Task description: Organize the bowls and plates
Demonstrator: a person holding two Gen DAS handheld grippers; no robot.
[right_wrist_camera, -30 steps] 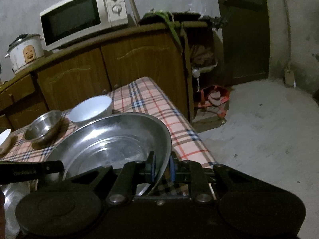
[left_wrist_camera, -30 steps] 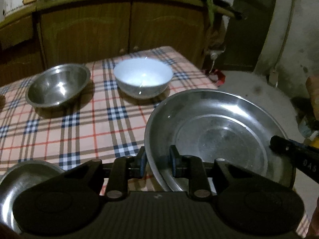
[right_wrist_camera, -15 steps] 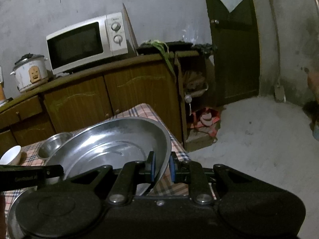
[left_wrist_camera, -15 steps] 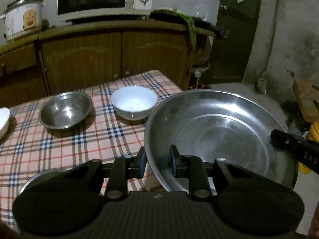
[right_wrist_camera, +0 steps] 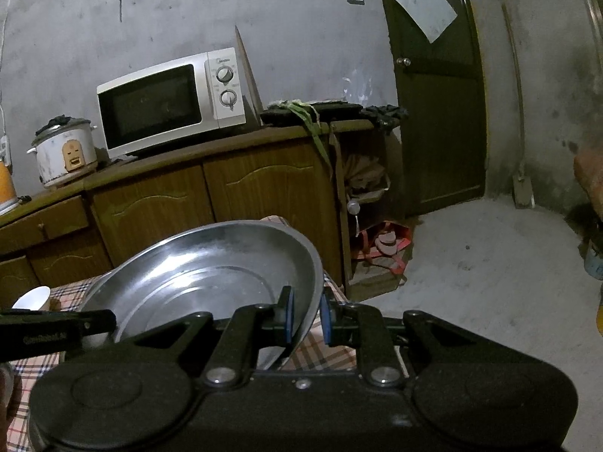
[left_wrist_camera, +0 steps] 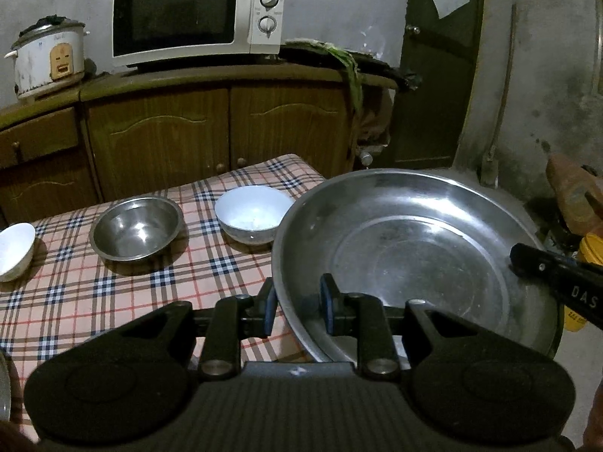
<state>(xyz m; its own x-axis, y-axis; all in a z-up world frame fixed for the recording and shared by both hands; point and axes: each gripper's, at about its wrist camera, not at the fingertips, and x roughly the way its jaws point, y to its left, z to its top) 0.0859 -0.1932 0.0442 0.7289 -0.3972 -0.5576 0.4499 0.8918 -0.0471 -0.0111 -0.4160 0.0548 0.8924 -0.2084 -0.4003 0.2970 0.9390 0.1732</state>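
A large steel plate (left_wrist_camera: 414,260) hangs in the air over the table's right end, held from both sides. My left gripper (left_wrist_camera: 297,307) is shut on its near left rim. My right gripper (right_wrist_camera: 306,314) is shut on the plate (right_wrist_camera: 211,275) at its right rim; one of its fingers (left_wrist_camera: 557,282) shows at the right of the left wrist view. On the checked tablecloth (left_wrist_camera: 113,293) stand a steel bowl (left_wrist_camera: 137,228), a white bowl (left_wrist_camera: 254,213) and a second white bowl (left_wrist_camera: 15,250) at the left edge.
A wooden cabinet (left_wrist_camera: 226,128) runs behind the table, carrying a microwave (left_wrist_camera: 196,19) and a rice cooker (left_wrist_camera: 49,60). A dark door (right_wrist_camera: 437,86) and bare concrete floor (right_wrist_camera: 471,256) lie to the right. Another steel rim (left_wrist_camera: 3,388) shows at the lower left.
Both grippers have lifted the steel plate up off the table and tilted up with it. The bowls now sit lower and farther off; the microwave and wall have come into view.
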